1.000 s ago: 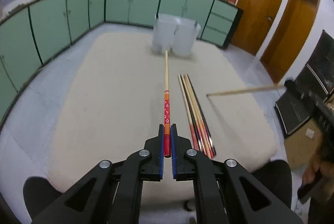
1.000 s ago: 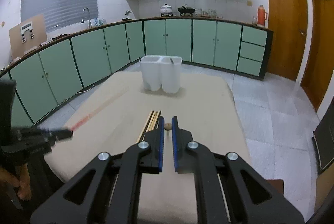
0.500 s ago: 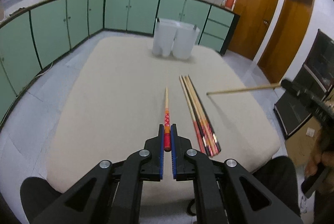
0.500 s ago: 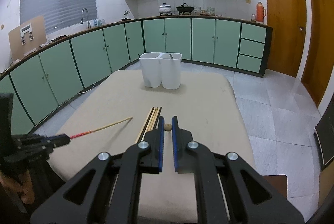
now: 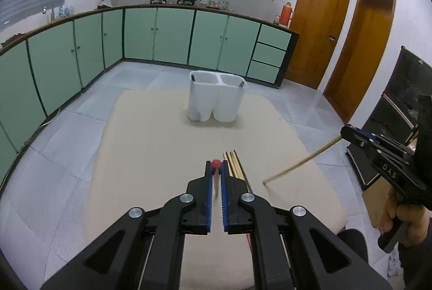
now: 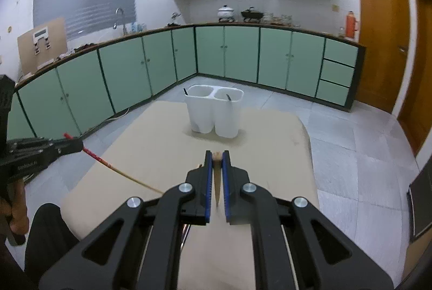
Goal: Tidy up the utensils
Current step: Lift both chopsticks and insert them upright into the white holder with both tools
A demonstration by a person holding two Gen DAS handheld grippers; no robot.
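My left gripper [image 5: 215, 173] is shut on a red-ended chopstick [image 5: 216, 163], whose red end pokes up between the fingertips while the shaft slants down toward the table. My right gripper [image 6: 216, 159] is shut on a plain wooden chopstick [image 6: 216, 155], held the same way. In the other hand's view each shows from the side: the right gripper [image 5: 351, 133] with its pale stick [image 5: 302, 163], the left gripper [image 6: 77, 146] with its red-and-tan stick [image 6: 116, 168]. A white two-compartment holder [image 5: 216, 98] stands at the table's far end. Several chopsticks [image 5: 234, 165] lie bundled on the table.
The beige table [image 5: 151, 144] has rounded corners with grey tiled floor around it. Dark utensil handles [image 5: 193, 78] stick out of the holder's rims. A person's hand [image 5: 397, 214] grips the right tool. Green cabinets line the walls and a black cabinet [image 5: 388, 111] stands at right.
Both grippers have risen with their chopsticks. The red chopstick, first pointing forward along the table, now slants tip-down under the left jaws. The plain chopstick's tip has dropped toward the table.
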